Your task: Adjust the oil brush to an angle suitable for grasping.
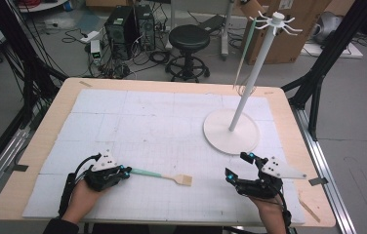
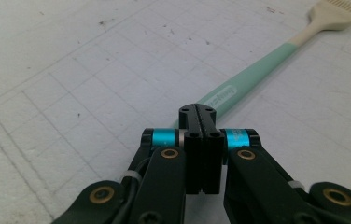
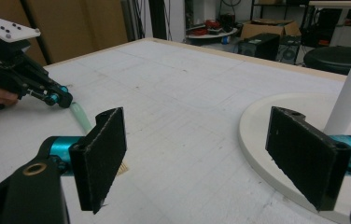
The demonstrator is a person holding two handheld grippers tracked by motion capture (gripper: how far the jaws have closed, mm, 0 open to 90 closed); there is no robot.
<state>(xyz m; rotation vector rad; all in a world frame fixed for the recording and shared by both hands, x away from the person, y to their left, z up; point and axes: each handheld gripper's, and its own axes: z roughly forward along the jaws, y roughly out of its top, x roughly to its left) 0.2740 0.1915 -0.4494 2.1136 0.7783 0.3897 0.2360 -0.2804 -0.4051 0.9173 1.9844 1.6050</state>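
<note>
A brush point(image 1: 162, 174) with a mint-green handle and a cream bristle head lies flat on the white mat near the front left. My left gripper point(image 1: 127, 170) is shut, its tips at the handle's near end. In the left gripper view the jaws point(image 2: 197, 109) stand pressed together with no gap, and the brush point(image 2: 253, 74) runs away up to the right. Whether the tips pinch the handle's end I cannot tell. My right gripper point(image 1: 236, 165) rests open at the front right with nothing between its pads point(image 3: 101, 154). Across the mat it sees the left gripper point(image 3: 64, 99) and the brush handle point(image 3: 80, 116).
A white hook rack point(image 1: 252, 73) stands on a round base point(image 1: 231, 131) at the right, just beyond my right gripper. A long green-handled utensil point(image 1: 245, 48) hangs from one hook. Behind the table are a black stool point(image 1: 189, 39), computer towers point(image 1: 123, 24) and cardboard boxes point(image 1: 289, 34).
</note>
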